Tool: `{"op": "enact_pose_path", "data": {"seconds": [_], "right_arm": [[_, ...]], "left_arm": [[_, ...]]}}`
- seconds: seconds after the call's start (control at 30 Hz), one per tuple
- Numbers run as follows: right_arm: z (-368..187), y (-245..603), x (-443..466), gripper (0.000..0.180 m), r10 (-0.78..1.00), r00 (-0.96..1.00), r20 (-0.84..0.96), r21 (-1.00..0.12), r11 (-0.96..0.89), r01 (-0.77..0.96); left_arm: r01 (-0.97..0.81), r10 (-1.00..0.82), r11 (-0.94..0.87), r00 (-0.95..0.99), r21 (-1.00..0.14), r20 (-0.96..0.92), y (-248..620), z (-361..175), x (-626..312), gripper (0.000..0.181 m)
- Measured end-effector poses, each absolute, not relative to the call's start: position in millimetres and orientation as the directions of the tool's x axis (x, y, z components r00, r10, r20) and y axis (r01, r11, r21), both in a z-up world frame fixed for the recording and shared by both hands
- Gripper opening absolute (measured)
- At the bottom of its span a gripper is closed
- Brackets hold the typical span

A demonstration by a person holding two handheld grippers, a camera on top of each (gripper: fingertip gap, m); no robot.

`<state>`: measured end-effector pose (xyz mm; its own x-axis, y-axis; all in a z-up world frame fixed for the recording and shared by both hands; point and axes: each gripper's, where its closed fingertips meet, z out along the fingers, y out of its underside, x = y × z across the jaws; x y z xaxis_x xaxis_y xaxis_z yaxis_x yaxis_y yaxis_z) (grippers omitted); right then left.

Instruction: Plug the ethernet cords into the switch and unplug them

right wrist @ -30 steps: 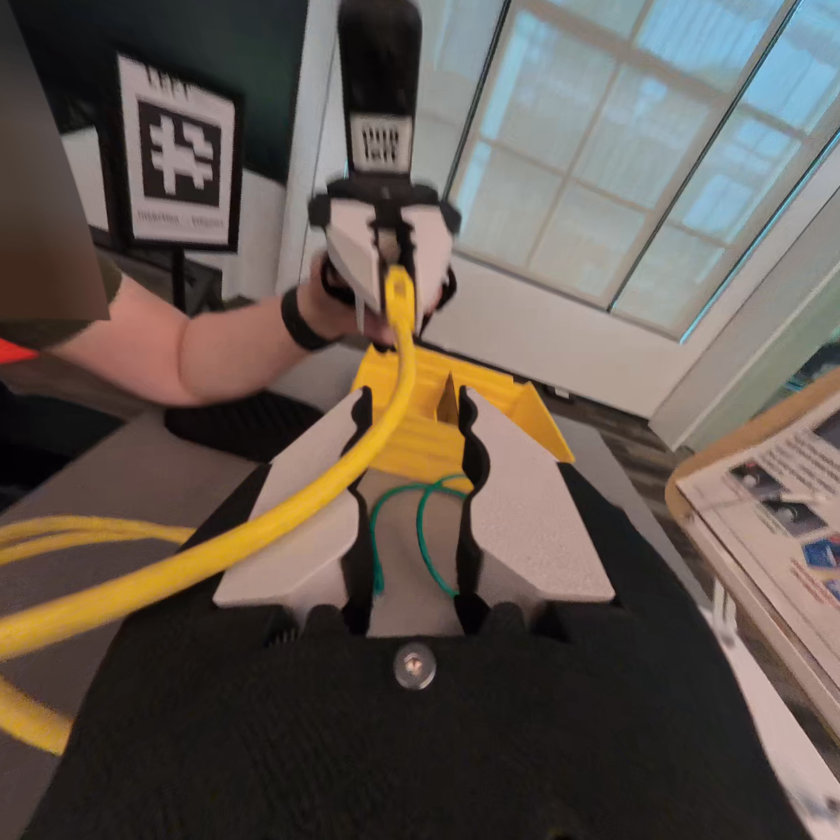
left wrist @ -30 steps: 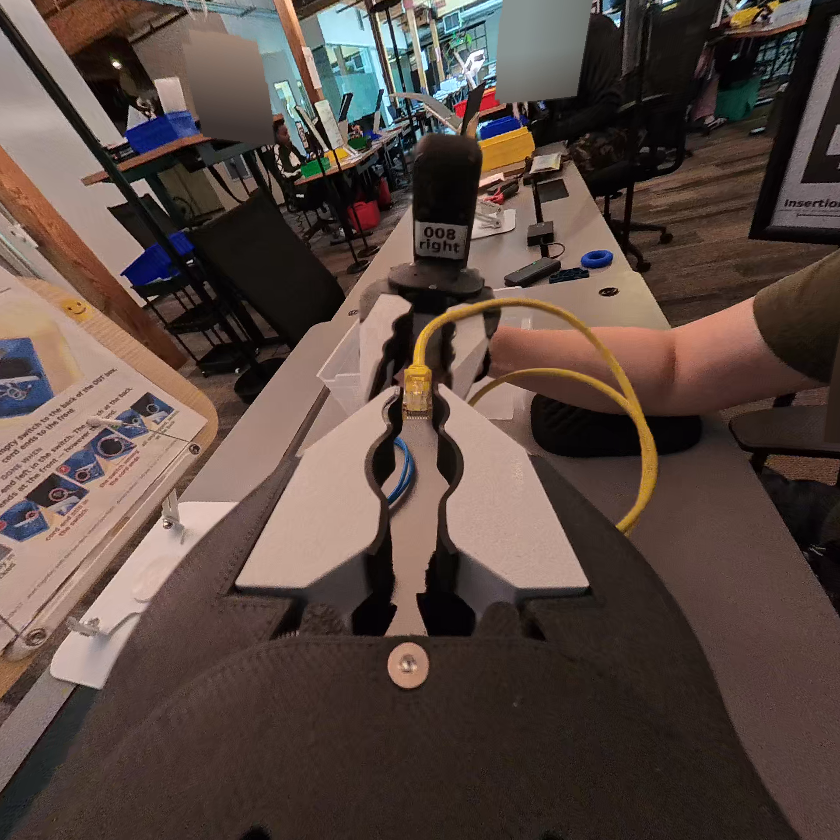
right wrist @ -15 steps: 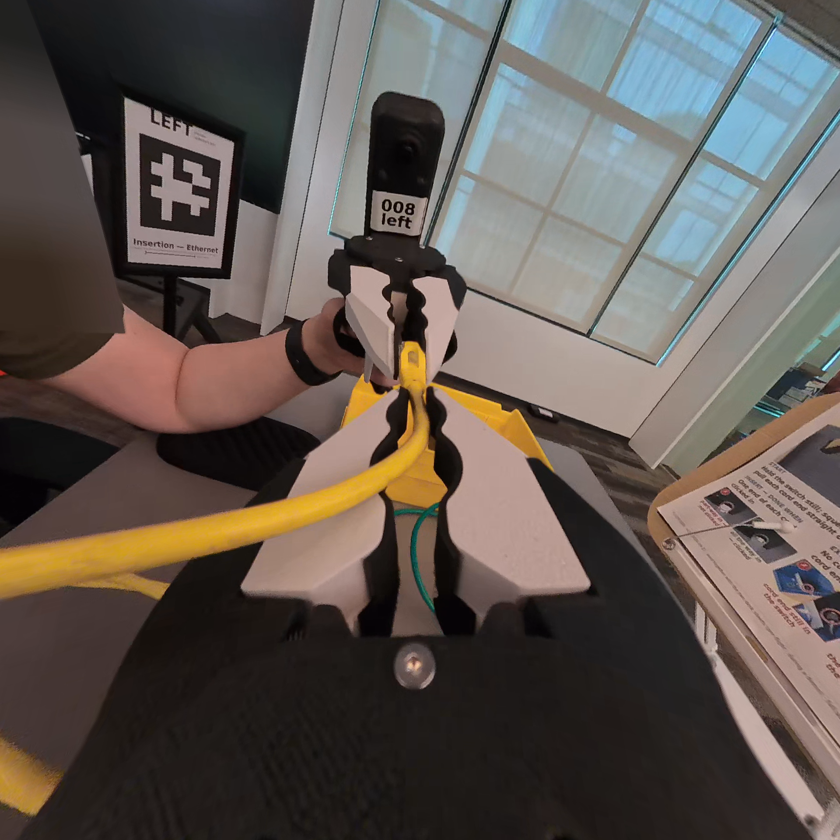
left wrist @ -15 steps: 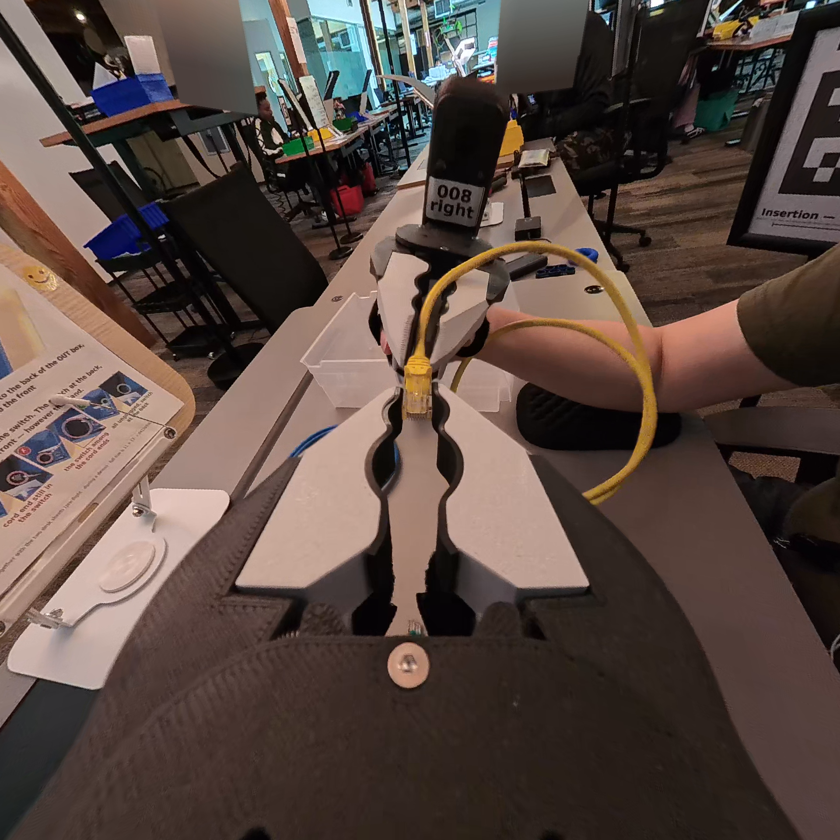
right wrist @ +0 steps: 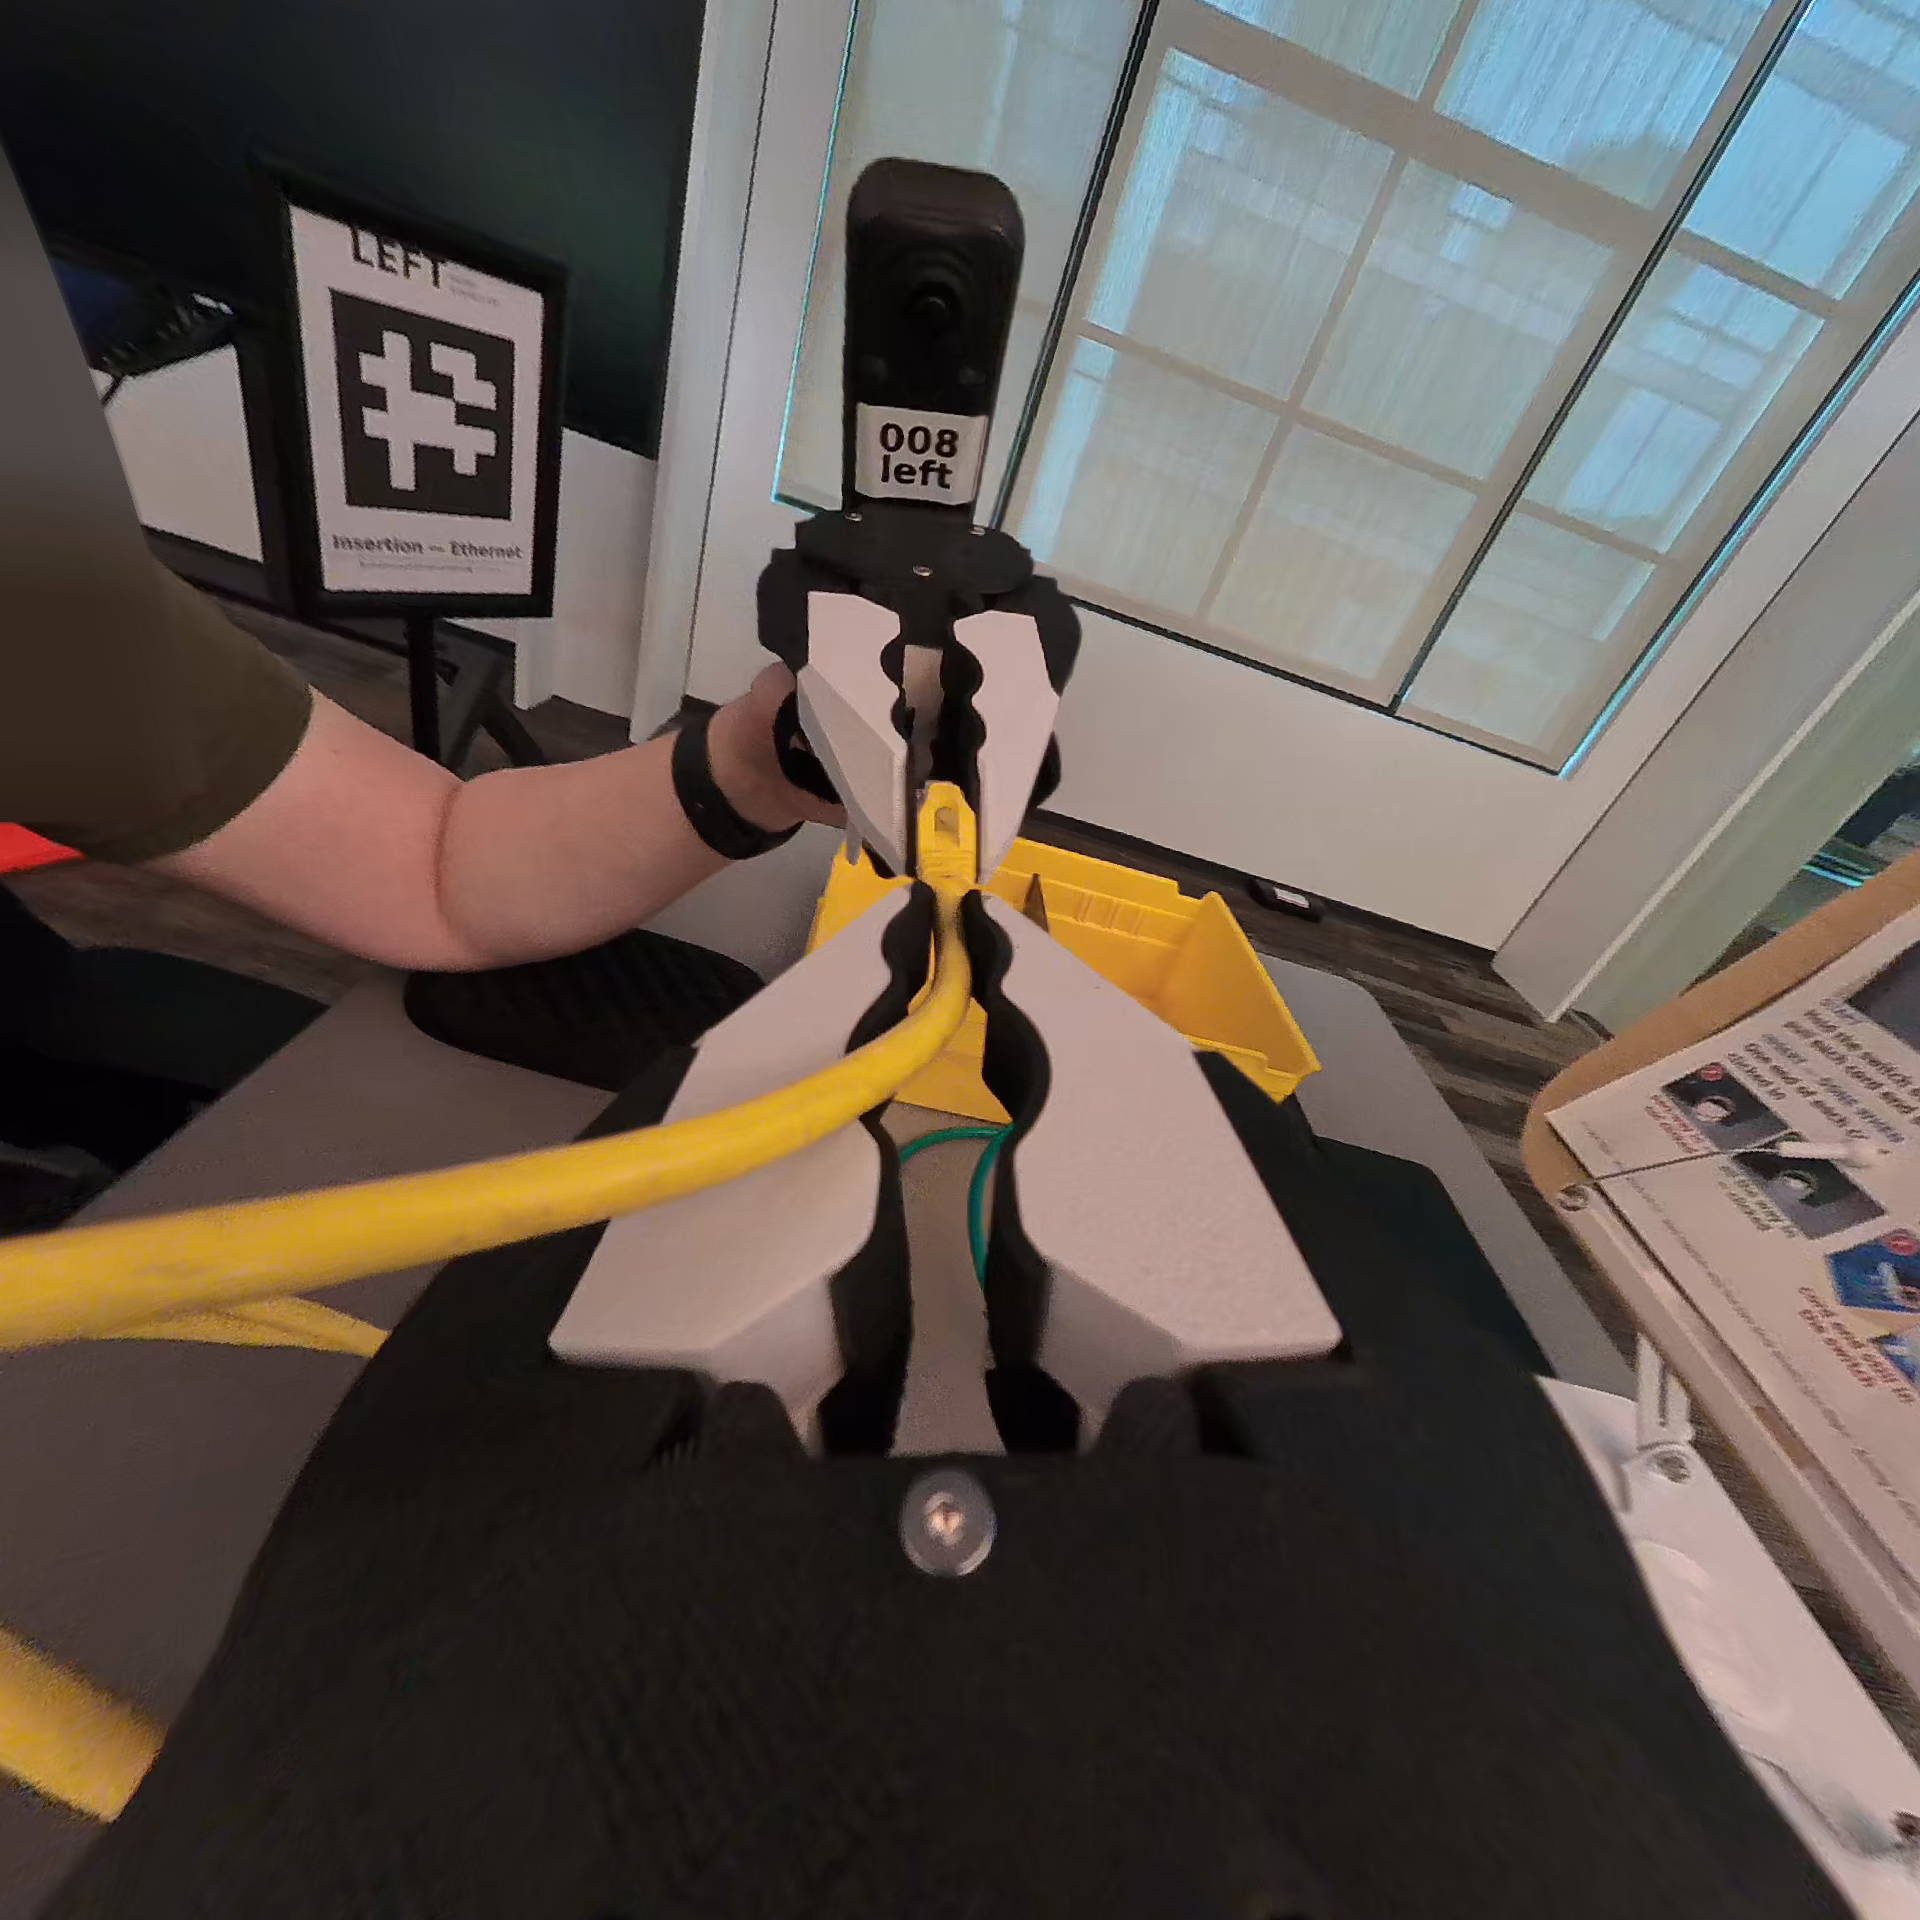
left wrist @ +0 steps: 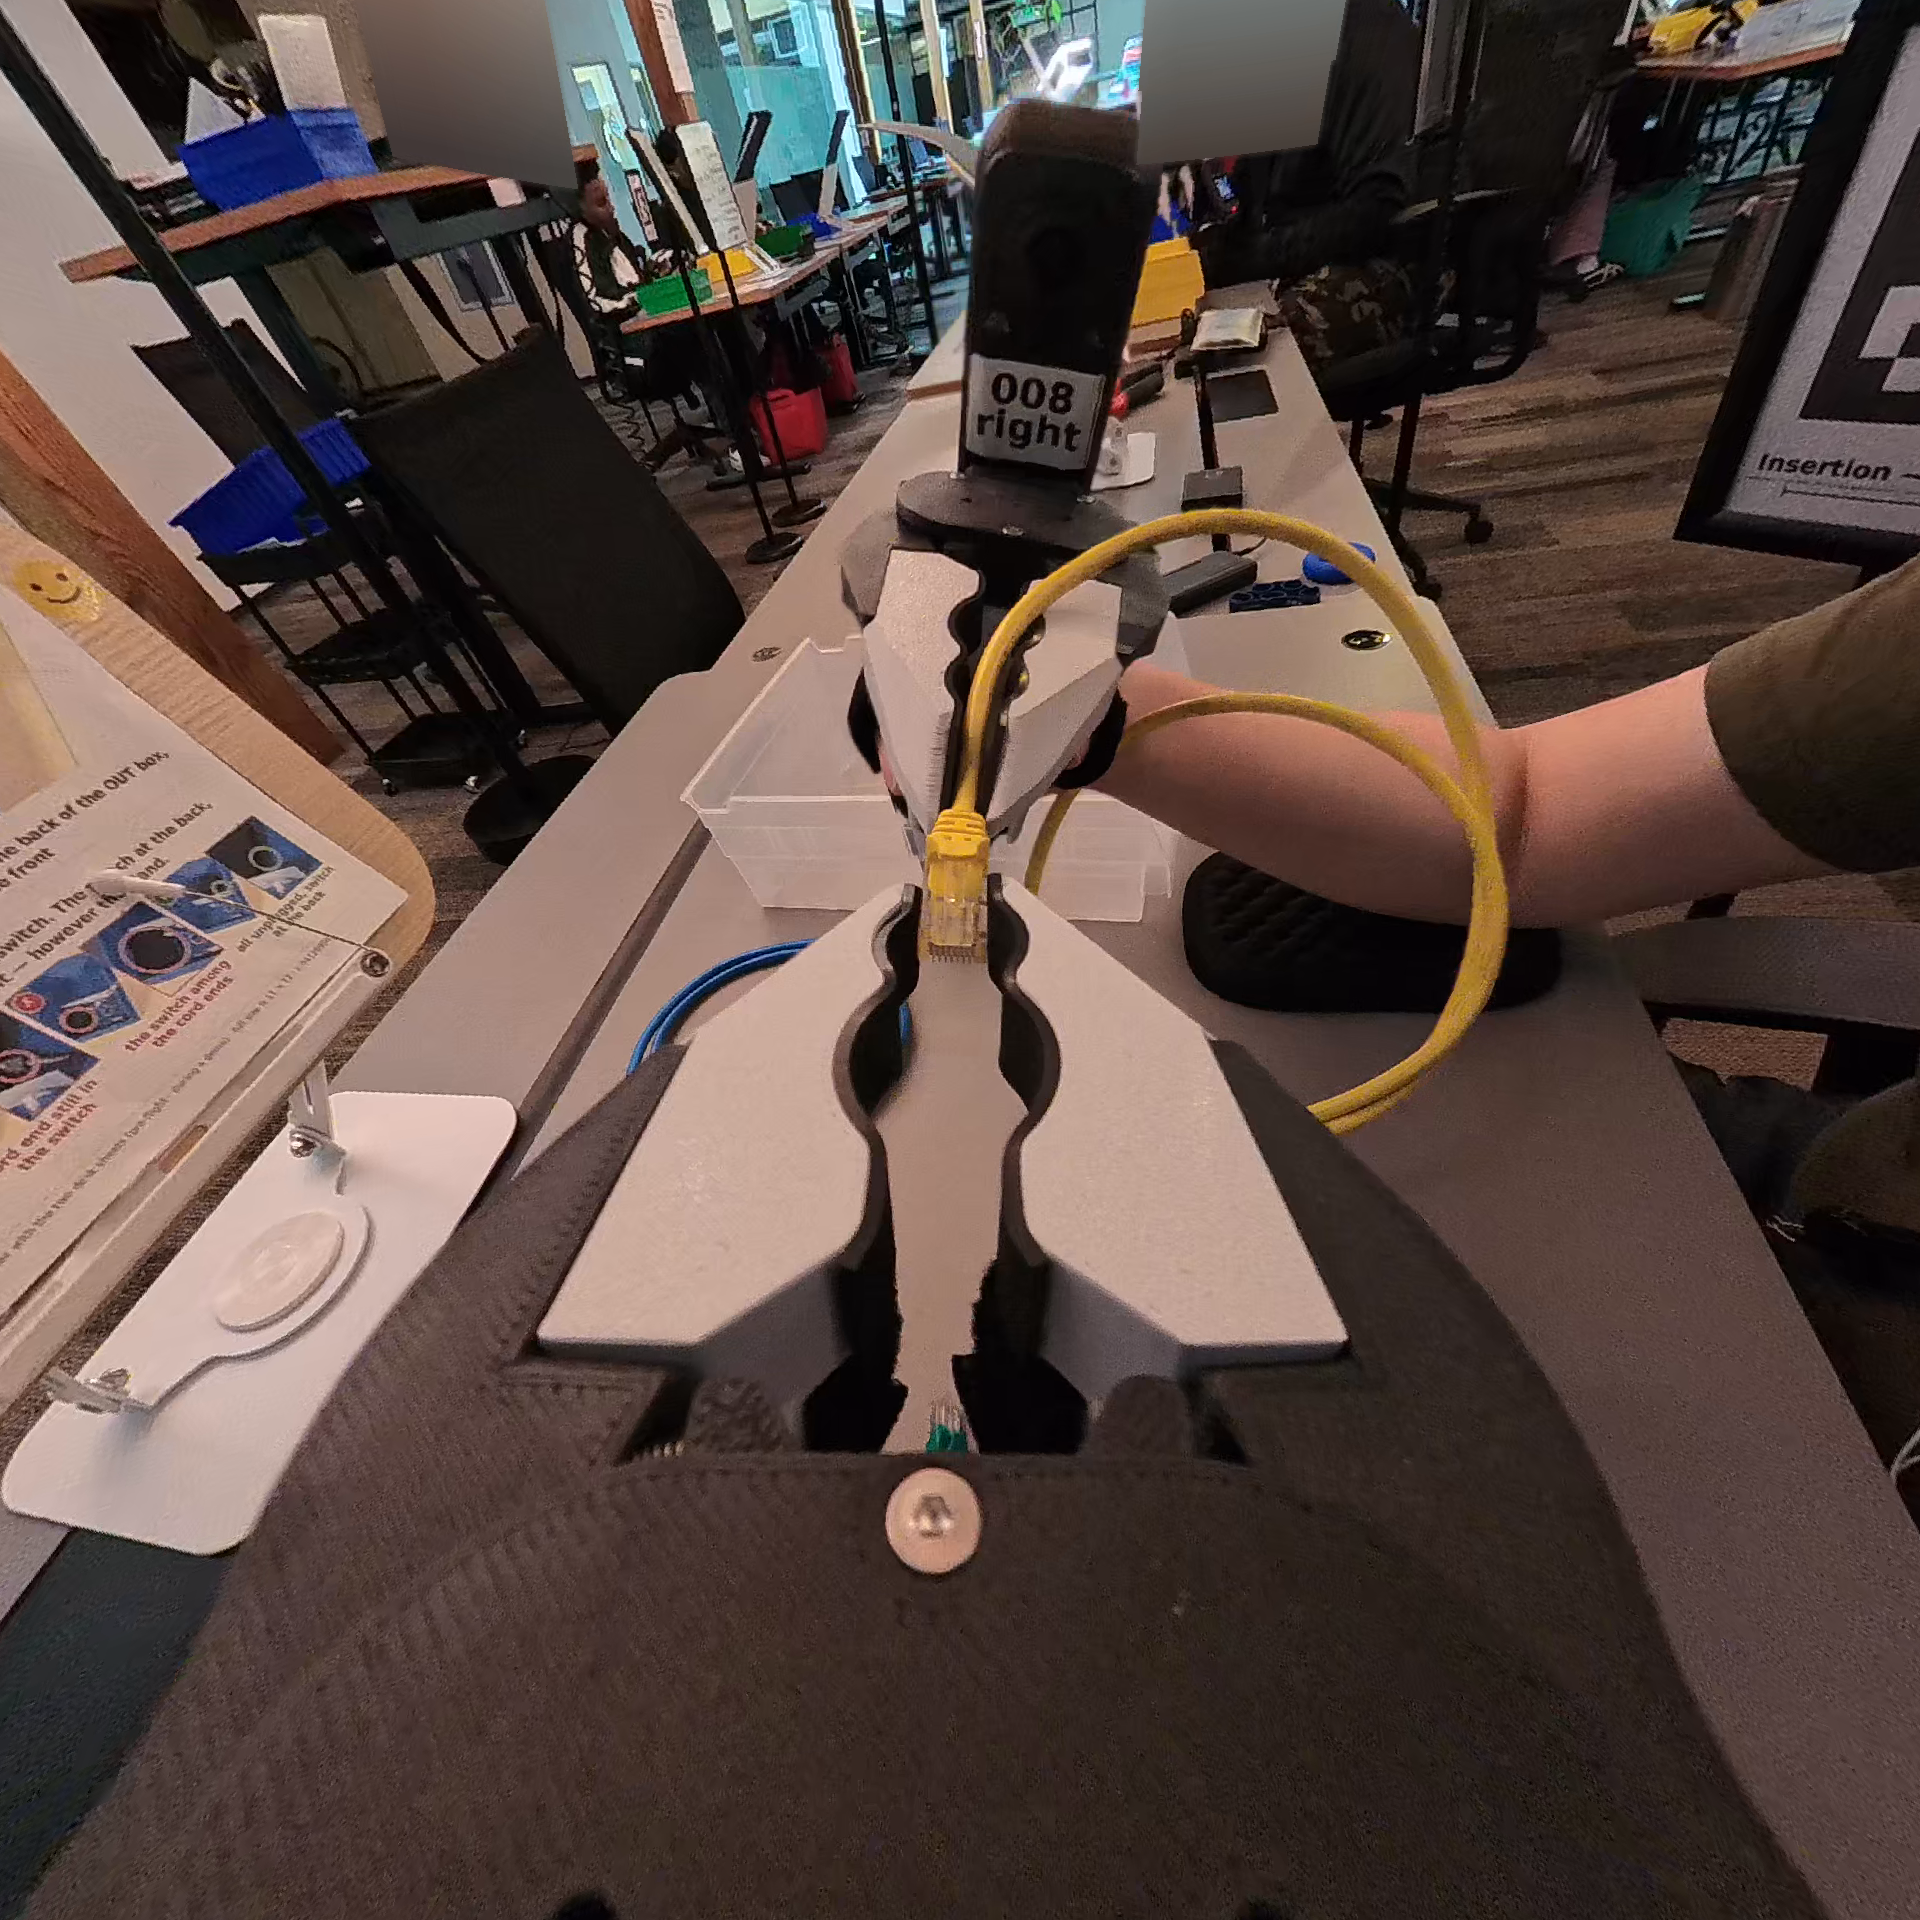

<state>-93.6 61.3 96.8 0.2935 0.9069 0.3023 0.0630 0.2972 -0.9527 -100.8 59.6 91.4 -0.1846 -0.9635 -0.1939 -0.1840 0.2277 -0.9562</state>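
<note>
Above the desk (left wrist: 1507,1299), both grippers pinch one yellow cord's plug (left wrist: 956,894), so a mistimed release could drop it.

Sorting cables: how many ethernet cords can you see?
3: a yellow cord gripped by the left fingers and right fingers, a blue cord on the table beside the left ones, a green cord below the right ones. Others may be hidden.
</note>
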Motion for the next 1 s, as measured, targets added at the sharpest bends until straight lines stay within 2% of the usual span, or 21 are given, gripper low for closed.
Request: {"op": "enact_pose_path", "data": {"seconds": [0.13,0.17,0.23,0.3,0.43,0.5,0.67,0.87,0.97,1.0], "right_arm": [[100.5,59.4,-90.8,0.004,0.885,0.307,0.350,-0.936,0.342,0.083],[102.2,59.2,-89.0,0.004,0.875,0.317,0.366,-0.930,0.356,0.092],[105.0,60.6,-81.1,0.005,0.845,0.349,0.406,-0.914,0.383,0.135],[109.2,62.4,-68.0,0.005,0.803,0.391,0.449,-0.894,0.407,0.189],[124.4,58.3,-40.8,0.005,0.736,0.457,0.500,-0.866,0.443,0.234],[131.7,55.5,-29.2,0.005,0.710,0.484,0.512,-0.858,0.453,0.242],[143.6,47.9,-12.3,0.005,0.674,0.516,0.529,-0.845,0.473,0.248],[151.9,42.4,-4.0,0.005,0.654,0.533,0.537,-0.837,0.492,0.240],[153.1,41.9,-3.0,0.005,0.653,0.536,0.535,-0.837,0.493,0.236],[153.0,42.0,-2.9,0.005,0.652,0.536,0.536,-0.837,0.493,0.237]], "left_arm": [[-0.163,-0.963,0.242,-0.164,-0.957,-0.216,61.0,93.0,-98.2,0.013],[-0.153,-0.964,0.245,-0.144,-0.957,-0.224,63.6,94.3,-97.8,0.020],[-0.146,-0.975,0.222,-0.058,-0.964,-0.216,78.8,96.7,-97.3,0.053],[-0.177,-0.987,0.146,0.038,-0.973,-0.155,103.2,88.6,-95.8,0.062],[-0.397,-0.980,-0.116,0.197,-0.910,0.039,149.7,12.8,-78.7,0.083],[-0.485,-0.964,-0.170,0.263,-0.858,0.042,165.2,-30.8,-66.9,0.091],[-0.652,-0.954,-0.148,0.292,-0.744,-0.067,176.4,-104.4,-54.6,0.094],[-0.690,-0.935,-0.246,0.355,-0.681,-0.023,184.9,-138.3,-55.5,0.093],[-0.685,-0.937,-0.248,0.350,-0.685,-0.010,184.9,-146.1,-52.0,0.078],[-0.687,-0.941,-0.242,0.339,-0.685,-0.008,183.7,-148.8,-50.8,0.068]]}}
